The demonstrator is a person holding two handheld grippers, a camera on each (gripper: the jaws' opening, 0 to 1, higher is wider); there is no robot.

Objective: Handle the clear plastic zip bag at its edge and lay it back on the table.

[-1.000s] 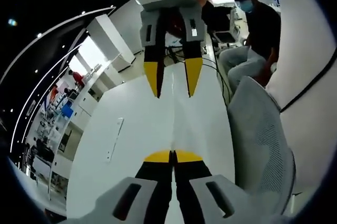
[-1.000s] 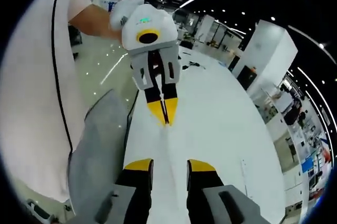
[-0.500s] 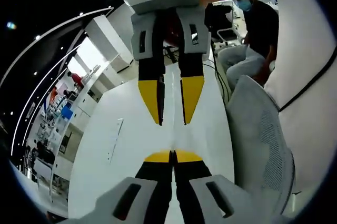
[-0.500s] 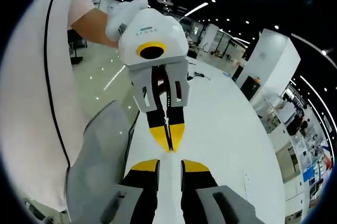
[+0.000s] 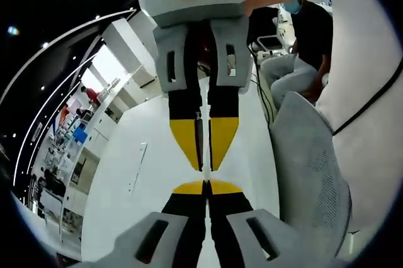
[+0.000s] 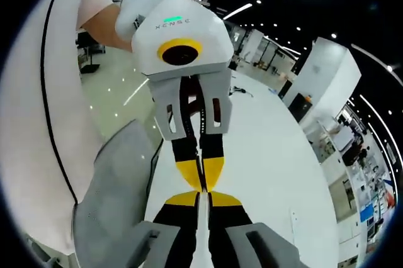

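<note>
**Left gripper view.** A long white table (image 5: pixel 135 155) runs away from the camera through a large open hall with dark ceilings and strip lights. A slim pale strip (image 5: pixel 136 166) lies flat on the table's left part, and cables (image 5: pixel 252 74) trail at its far end. A grey mesh chair (image 5: pixel 308 155) stands against the table's right edge, with a seated person in dark clothes (image 5: pixel 312 29) beyond it. The left tool (image 5: pixel 204 187) rises from the bottom with its yellow tips pressed together. The right tool (image 5: pixel 203 151) comes down from above, its jaws drawn in to a hairline slit, its tips just short of the left tool's. A thin pale sliver shows in that slit. Whether it is the clear plastic zip bag I cannot tell, and the bag is not otherwise made out. The table to the left lies bare and wide; the chair crowds the right.

**Right gripper view.** The same table (image 6: pixel 271 148) stretches ahead, with a white pillar (image 6: pixel 321 73) beyond it and the chair (image 6: pixel 116 186) on the left. The right tool (image 6: pixel 198 199) is closed, tip to tip with the closed left tool (image 6: pixel 200 178), which a white-gloved hand (image 6: pixel 141 7) holds. Bare table spreads to the right.
</note>
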